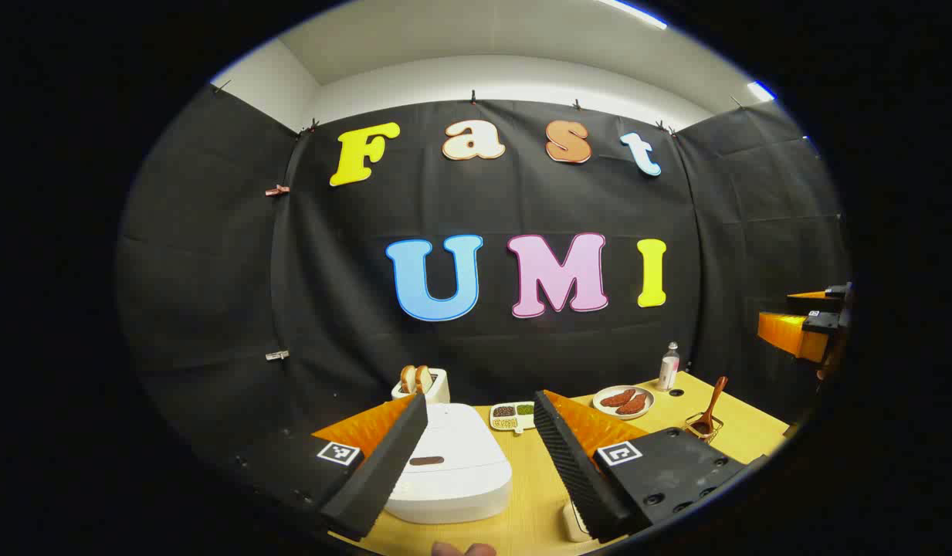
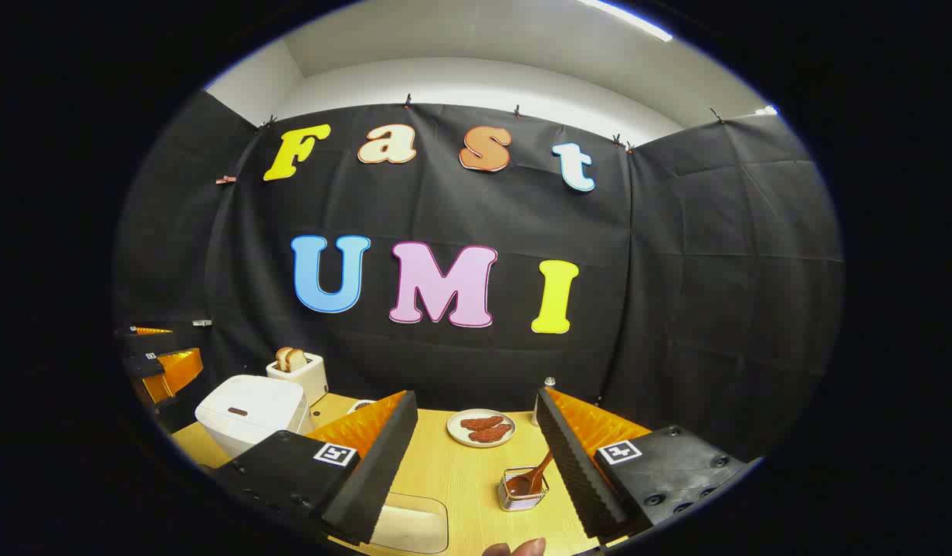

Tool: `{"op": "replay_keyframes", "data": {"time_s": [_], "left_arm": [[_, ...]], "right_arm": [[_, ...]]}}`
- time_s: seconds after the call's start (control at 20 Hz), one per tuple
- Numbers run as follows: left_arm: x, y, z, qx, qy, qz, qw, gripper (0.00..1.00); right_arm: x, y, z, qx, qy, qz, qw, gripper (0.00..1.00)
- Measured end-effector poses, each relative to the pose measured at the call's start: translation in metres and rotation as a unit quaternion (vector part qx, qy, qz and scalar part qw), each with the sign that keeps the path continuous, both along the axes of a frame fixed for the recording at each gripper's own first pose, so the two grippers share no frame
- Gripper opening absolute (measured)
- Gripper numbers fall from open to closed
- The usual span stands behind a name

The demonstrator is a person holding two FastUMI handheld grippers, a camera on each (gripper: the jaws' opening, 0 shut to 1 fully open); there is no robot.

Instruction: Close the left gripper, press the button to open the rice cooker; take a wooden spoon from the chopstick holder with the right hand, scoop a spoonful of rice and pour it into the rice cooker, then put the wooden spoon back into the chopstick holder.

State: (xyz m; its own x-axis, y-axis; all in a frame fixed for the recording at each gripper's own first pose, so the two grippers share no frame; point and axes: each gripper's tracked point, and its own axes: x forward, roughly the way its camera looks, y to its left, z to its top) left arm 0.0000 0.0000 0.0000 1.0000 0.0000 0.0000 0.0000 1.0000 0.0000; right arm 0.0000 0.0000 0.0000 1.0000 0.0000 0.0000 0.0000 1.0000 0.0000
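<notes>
Tongs on both sides stand spread, pinching nothing. From the left gripper view, the left tongs (image 1: 479,455) hover above the wooden surface (image 1: 533,510), with the white rice cooker (image 1: 452,463) just beyond them, its lid down. Behind the cooker stands a toaster (image 1: 425,384) with bread, and to its right a divided dish (image 1: 513,415) of grains. From the right gripper view, the right tongs (image 2: 476,463) frame the wire chopstick holder (image 2: 522,494) on the near surface, the wooden spoon (image 2: 531,477) leaning in it, handle tilted right. A plate (image 2: 481,427) with sausages sits farther back, and a pale tray (image 2: 410,525) lies near the left finger.
</notes>
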Motion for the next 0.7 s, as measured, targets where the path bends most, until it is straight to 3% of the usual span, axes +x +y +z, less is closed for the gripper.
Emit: {"op": "replay_keyframes", "data": {"time_s": [0.7], "left_arm": [[-0.005, 0.004, 0.002, -0.010, -0.007, -0.004, 1.000, 0.95]], "right_arm": [[-0.006, 0.011, 0.010, -0.005, -0.006, 0.006, 1.000, 0.97]]}}
